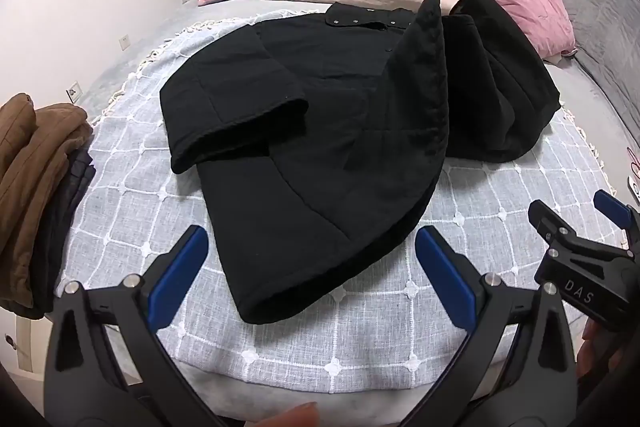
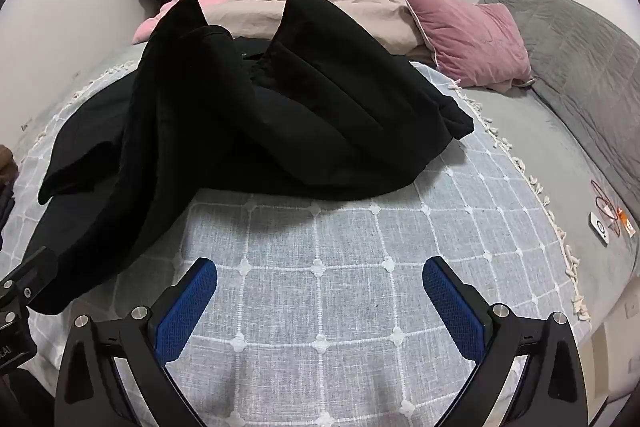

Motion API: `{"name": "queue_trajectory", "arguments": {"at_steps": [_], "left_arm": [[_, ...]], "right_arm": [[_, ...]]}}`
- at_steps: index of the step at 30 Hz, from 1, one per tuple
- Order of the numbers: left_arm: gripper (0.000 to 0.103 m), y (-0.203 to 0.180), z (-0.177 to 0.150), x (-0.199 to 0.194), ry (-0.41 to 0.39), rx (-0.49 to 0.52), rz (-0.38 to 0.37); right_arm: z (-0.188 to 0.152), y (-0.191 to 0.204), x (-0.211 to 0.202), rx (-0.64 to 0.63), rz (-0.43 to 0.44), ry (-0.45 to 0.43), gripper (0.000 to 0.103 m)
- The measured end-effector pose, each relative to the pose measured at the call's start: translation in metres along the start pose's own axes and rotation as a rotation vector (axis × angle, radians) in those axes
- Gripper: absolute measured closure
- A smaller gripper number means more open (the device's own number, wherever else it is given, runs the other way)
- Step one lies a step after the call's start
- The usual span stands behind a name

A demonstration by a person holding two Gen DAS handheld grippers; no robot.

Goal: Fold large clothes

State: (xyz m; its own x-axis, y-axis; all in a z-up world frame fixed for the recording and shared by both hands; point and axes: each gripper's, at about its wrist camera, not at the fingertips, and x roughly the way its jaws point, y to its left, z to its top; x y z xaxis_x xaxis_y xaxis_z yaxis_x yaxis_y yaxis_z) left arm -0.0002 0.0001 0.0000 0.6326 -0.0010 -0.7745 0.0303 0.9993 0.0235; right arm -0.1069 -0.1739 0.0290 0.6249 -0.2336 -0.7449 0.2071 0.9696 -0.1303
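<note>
Black coat (image 1: 320, 131) sprawled on the bed's checked blanket (image 1: 280, 327), partly folded, collar toward the far pillows, hem toward the cameras. Left gripper (image 1: 312, 267) fingers spread wide, empty, just short of the hem. Right gripper (image 2: 320, 299) fingers likewise released, over bare blanket beside the coat.

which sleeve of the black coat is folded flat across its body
The left sleeve, its open cuff toward the coat's middle. The right sleeve still lies bunched off to the side near the pink pillow.
</note>
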Motion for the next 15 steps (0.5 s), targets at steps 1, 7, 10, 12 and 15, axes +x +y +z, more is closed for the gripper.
{"name": "queue_trajectory", "arguments": {"at_steps": [1, 7, 10, 12, 15], "left_arm": [[0.000, 0.0000, -0.0002, -0.0001, -0.001, 0.000, -0.001], [0.000, -0.0001, -0.0005, 0.0000, 0.001, -0.003, -0.001], [0.000, -0.0001, -0.0008, 0.0004, 0.002, -0.004, -0.002], [0.000, -0.0007, -0.0005, -0.0004, 0.006, -0.004, -0.004], [0.000, -0.0027, -0.0013, -0.0018, 0.005, 0.000, -0.004]], "right_arm": [[0.0000, 0.0001, 0.0000, 0.000, 0.000, 0.000, 0.000], [0.0008, -0.0002, -0.0006, -0.002, -0.002, 0.001, 0.000], [0.0008, 0.0003, -0.0007, -0.004, -0.003, 0.001, 0.000], [0.0006, 0.0000, -0.0006, -0.004, -0.003, 0.001, 0.000], [0.0005, 0.0000, -0.0006, -0.005, -0.003, 0.002, 0.000]]}}
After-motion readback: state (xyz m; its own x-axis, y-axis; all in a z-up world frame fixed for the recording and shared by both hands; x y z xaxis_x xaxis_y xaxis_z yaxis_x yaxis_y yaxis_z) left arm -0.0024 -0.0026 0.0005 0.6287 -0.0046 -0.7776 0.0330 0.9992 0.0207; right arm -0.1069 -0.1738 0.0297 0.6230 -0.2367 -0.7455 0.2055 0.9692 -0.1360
